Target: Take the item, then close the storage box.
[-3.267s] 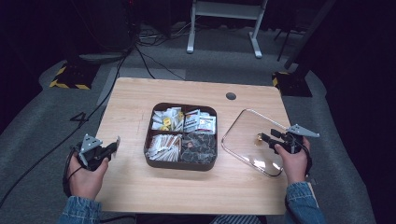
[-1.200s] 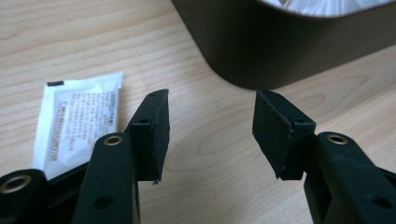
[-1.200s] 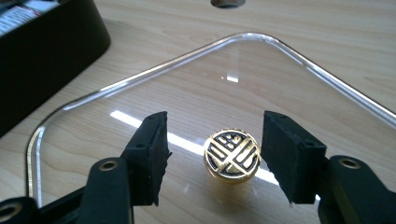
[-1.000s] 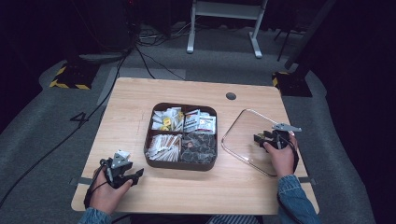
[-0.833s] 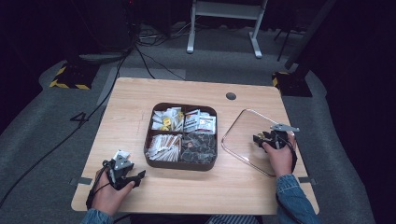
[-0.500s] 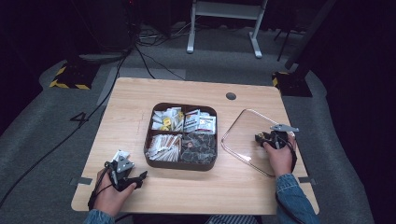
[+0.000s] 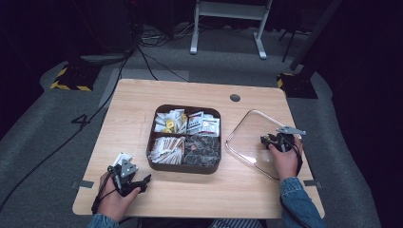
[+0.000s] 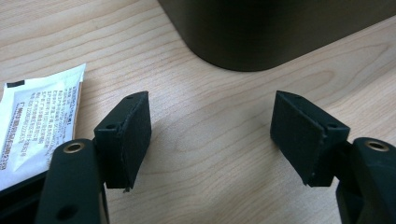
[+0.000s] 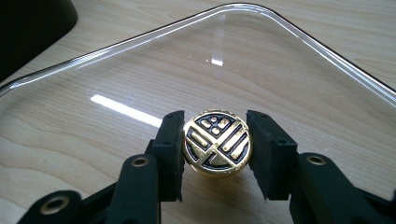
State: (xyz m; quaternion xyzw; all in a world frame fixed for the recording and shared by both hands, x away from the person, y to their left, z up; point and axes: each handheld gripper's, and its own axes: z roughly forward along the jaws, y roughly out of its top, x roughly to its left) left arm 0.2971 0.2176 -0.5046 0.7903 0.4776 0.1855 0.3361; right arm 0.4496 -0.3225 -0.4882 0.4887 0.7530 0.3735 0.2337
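Clamping the right gripper (image 9: 215, 148) tight on the gold knob (image 9: 216, 140), both pads pressing its round sides from left and right. Gripping that knob at the middle of the clear lid (image 7: 247, 145), which is lying flat on the worktop (image 7: 199, 92), right of everything else. Looking outward from there in the high view: facing leftward across the lid's rim to the dark compartment box (image 7: 187, 167), just beside the lid and apart from it. Judging that the coming move is turning on this one relation, namely carrying the lid sideways to the left, toward the centre of the worktop, and keeping its rounded corners squared to the box's corners before lowering. Judging also that lifting by the knob alone is risking a swing or tilt of the wide pane.

Holding the left gripper (image 8: 212, 109) wide apart, low at the near left corner of the worktop, having just been opening its jaws further, with nothing between them but bare wood. Pointing toward the box's near left corner, dark wall ahead, with a white packet (image 8: 35, 116) lying flat beside the left-hand jaw and touching neither pad. Sitting nearer the box than the lid, so leaving the lid to the right hand.
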